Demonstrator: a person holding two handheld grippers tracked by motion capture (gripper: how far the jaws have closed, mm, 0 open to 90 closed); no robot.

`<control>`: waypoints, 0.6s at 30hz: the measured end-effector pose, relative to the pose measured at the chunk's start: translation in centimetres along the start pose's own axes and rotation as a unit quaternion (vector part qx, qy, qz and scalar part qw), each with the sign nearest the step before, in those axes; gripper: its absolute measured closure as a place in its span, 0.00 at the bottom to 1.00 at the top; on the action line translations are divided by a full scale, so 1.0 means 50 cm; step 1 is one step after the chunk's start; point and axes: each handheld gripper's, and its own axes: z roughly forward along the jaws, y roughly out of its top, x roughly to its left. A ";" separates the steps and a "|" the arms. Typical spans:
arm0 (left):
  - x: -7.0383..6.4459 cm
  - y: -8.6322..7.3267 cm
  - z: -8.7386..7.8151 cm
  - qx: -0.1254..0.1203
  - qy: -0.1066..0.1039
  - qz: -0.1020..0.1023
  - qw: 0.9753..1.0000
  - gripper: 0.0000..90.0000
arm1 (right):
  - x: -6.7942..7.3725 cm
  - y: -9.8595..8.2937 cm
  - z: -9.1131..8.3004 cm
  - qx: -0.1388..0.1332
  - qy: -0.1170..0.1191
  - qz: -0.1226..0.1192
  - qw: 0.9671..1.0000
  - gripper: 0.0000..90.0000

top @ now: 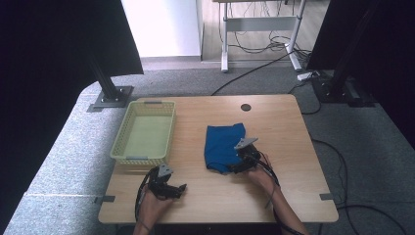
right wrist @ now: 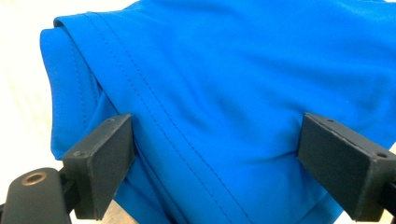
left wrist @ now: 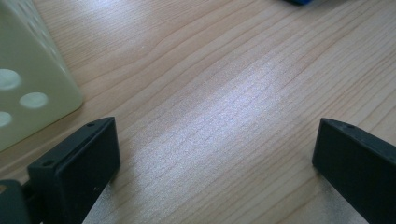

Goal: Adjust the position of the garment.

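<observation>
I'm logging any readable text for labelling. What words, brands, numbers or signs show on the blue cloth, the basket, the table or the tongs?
None: no readable text.
Folded blue fabric cloth: stitched seams, no label.
Pale green perforated plastic basket: no print.
Light wooden table: bare grain.
Left tongs and right tongs: plain black jaws.

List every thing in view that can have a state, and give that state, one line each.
blue cloth: folded, flat on the table, its near edge between the right fingers.
basket: upright, nothing in it.
left gripper: open over bare wood.
right gripper: open, fingers astride the cloth edge.
</observation>
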 end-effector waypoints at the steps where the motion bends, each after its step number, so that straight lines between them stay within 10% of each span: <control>1: 0.000 0.000 0.000 0.000 0.000 0.000 1.000 0.01 | -0.004 0.002 0.002 0.000 -0.001 0.002 1.000 0.13; 18: 0.000 0.001 0.001 -0.001 -0.002 0.001 1.000 0.00 | -0.030 0.018 0.012 0.005 0.010 0.008 1.000 0.13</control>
